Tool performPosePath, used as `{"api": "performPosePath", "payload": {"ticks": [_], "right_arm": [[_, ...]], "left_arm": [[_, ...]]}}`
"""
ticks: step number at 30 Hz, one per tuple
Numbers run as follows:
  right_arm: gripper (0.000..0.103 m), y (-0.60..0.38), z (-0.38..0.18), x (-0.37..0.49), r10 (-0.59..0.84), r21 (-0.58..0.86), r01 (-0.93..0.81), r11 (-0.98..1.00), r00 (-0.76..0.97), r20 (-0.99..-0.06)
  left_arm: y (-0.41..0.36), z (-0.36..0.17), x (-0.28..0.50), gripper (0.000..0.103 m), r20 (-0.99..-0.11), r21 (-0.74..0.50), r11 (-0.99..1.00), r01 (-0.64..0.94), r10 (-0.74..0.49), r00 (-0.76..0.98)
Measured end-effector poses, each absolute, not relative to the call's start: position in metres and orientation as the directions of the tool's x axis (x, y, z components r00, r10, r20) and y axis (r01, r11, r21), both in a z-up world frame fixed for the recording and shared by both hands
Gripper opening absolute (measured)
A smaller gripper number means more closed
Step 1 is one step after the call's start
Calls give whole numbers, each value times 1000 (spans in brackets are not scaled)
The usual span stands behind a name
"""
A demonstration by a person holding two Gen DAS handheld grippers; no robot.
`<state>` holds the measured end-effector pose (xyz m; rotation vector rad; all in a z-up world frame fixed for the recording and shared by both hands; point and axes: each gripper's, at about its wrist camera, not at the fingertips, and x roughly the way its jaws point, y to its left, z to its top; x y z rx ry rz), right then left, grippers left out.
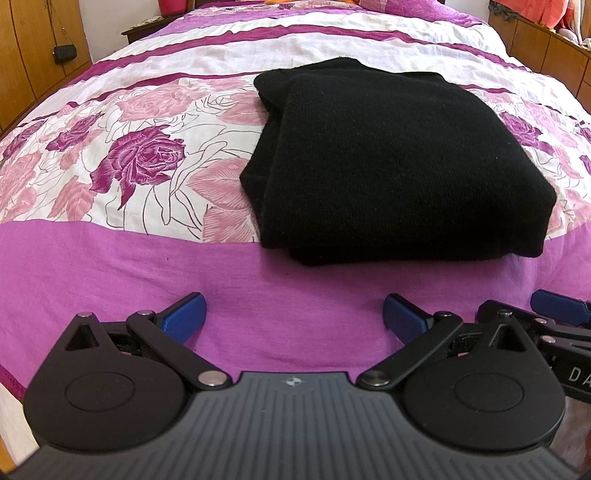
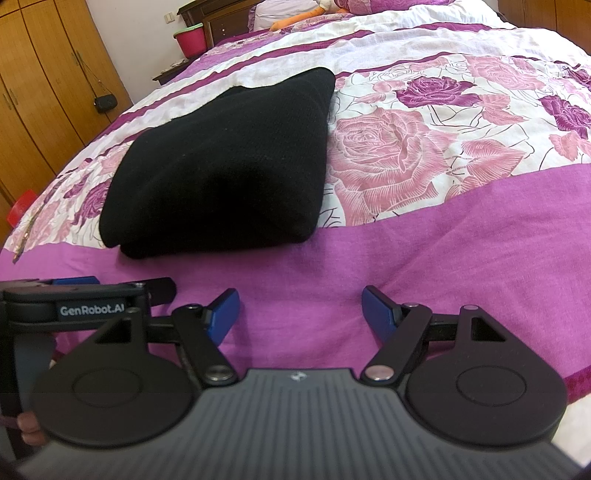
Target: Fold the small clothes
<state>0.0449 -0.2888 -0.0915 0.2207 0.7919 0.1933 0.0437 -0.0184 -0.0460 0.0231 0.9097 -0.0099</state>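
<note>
A black knit garment (image 1: 388,158) lies folded into a thick rectangle on the bed. It also shows in the right wrist view (image 2: 229,177). My left gripper (image 1: 293,315) is open and empty, a little short of the garment's near edge, over the plain purple band of the bedspread. My right gripper (image 2: 301,308) is open and empty, short of the garment and to its right. The right gripper's blue finger (image 1: 557,312) shows at the right edge of the left wrist view. The left gripper's body (image 2: 74,295) shows at the left of the right wrist view.
The bed is covered by a purple and pink rose-print bedspread (image 1: 147,158). Wooden wardrobes (image 2: 44,92) stand to the left, with a small black bag (image 2: 105,103) hanging. A pink bucket (image 2: 190,38) stands by the headboard. Pillows and an orange item (image 2: 291,22) lie at the far end.
</note>
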Motion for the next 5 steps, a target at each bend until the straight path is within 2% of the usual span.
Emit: {"api": "performPosePath", "payload": {"ticks": [5], "right_arm": [[76,-289,-92,45,254,268,-89,959,687,-681]], "left_arm": [[-19,-46,44,103,-789,21,1000,24,2,614]]}}
